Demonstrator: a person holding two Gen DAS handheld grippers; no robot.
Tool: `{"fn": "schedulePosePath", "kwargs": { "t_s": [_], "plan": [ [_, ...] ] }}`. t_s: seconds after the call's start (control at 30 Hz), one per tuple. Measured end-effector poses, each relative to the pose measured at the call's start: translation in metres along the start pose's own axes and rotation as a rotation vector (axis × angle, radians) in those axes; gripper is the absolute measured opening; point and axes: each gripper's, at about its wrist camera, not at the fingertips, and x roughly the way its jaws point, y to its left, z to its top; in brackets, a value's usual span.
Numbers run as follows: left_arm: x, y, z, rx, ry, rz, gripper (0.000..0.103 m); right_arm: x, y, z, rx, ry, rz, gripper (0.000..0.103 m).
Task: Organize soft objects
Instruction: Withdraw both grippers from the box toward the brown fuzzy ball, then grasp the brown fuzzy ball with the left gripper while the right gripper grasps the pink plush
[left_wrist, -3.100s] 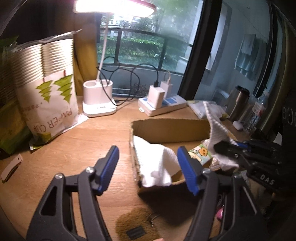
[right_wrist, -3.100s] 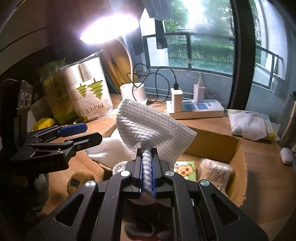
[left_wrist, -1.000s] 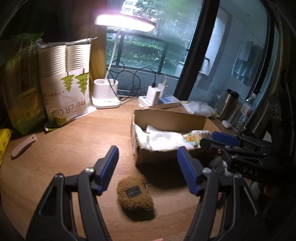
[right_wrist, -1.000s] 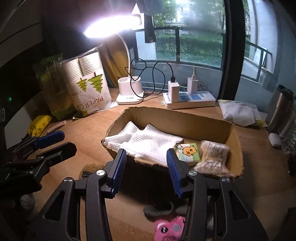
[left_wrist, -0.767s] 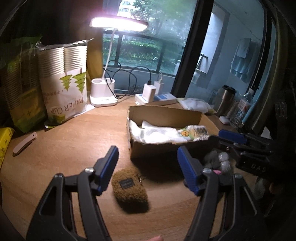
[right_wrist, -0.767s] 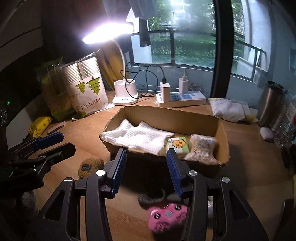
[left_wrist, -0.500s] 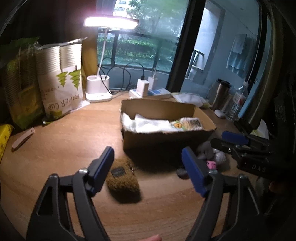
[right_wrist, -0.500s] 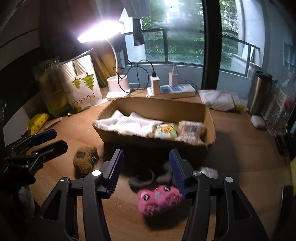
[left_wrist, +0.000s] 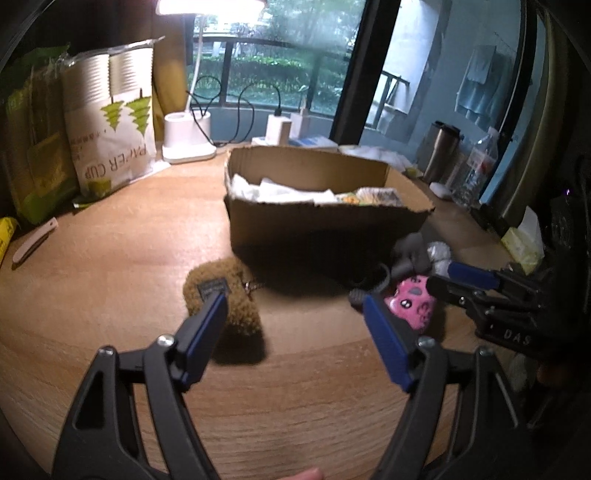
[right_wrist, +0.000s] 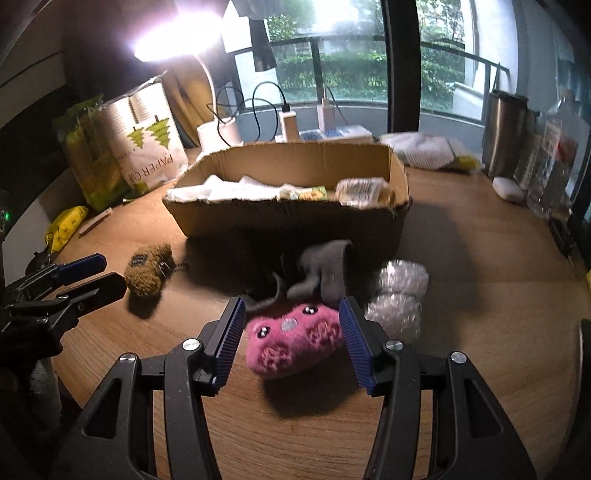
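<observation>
We've got the right gripper (right_wrist: 291, 334) with jaws spread around the pink plush (right_wrist: 293, 339), ready to pinch; left gripper (left_wrist: 293, 325) hangs open beside the brown plush (left_wrist: 225, 295), both bound for the box (right_wrist: 288, 221).

Your right claw (right_wrist: 291, 338) stands open around the pink plush toy (right_wrist: 293, 341) on the counter (right_wrist: 480, 295), pads clear of it. Grey socks (right_wrist: 325, 273) lie just behind, before the cardboard box (right_wrist: 291, 221). Your left claw (right_wrist: 86, 275) hovers near the brown plush (right_wrist: 147, 275).
</observation>
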Motion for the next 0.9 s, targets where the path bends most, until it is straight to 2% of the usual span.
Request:
{"fn": "schedulePosePath", "kwargs": {
  "t_s": [0.2,0.33,0.73,0.9],
  "plan": [
    [0.014,0.008,-0.008,-0.006,0.041,0.031,0.077,0.017,-0.001,-0.012,0.008,0.040,0.016,0.056],
    [0.021,0.014,-0.009,-0.017,0.057,0.056,0.077,0.025,-0.002,-0.014,0.011,0.047,0.011,0.064],
    [0.047,0.037,0.009,-0.012,0.065,0.133,0.077,0.035,-0.006,-0.013,0.005,0.060,-0.012,0.070],
    [0.059,0.042,0.009,0.003,0.089,0.143,0.077,0.041,-0.003,-0.016,-0.018,0.083,-0.031,0.071]
  ]
}}
